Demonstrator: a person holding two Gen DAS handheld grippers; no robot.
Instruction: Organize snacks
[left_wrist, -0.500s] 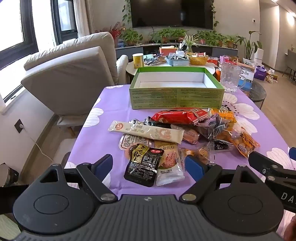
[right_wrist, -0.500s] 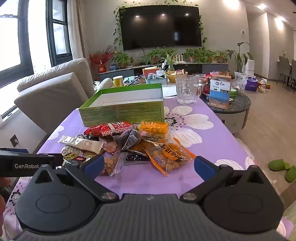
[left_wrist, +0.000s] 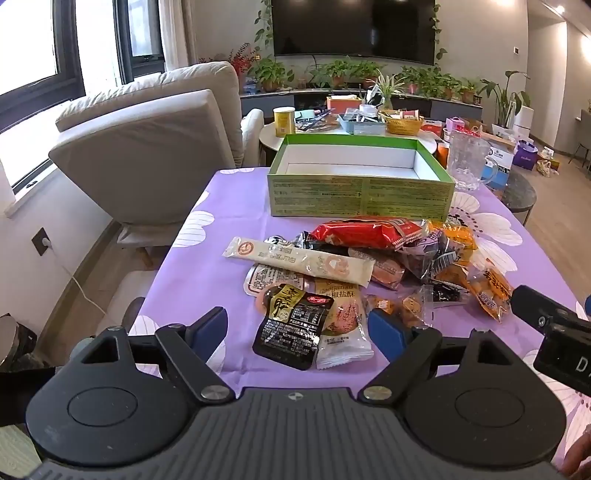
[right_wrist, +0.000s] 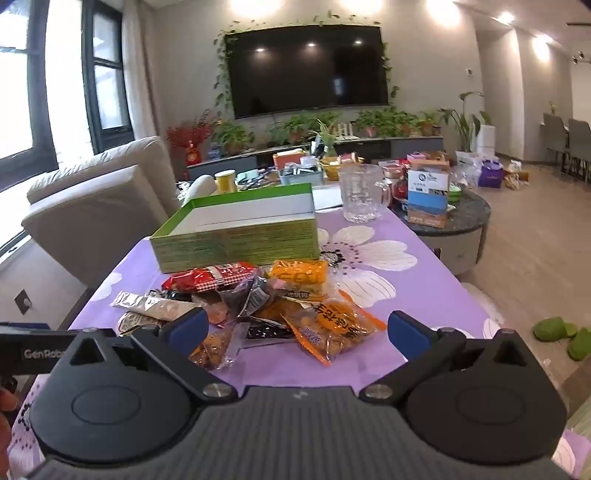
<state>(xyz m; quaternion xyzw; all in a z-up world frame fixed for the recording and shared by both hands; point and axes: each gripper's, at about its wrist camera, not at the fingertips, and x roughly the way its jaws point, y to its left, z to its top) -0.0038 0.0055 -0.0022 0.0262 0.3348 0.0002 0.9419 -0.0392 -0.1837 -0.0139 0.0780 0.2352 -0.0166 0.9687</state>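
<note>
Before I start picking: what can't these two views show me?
- Green cardboard box: right wrist view, its near wall hides the floor.
- Snack pile: both views, top packets cover the lower ones.
- Black foil packet: left wrist view, print too small.
- Right gripper: left wrist view, frame edge cuts it.

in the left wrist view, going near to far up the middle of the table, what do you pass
left gripper, jaws open → black snack packet → long white snack packet → red snack packet → green box, empty → yellow can on the round table behind
</note>
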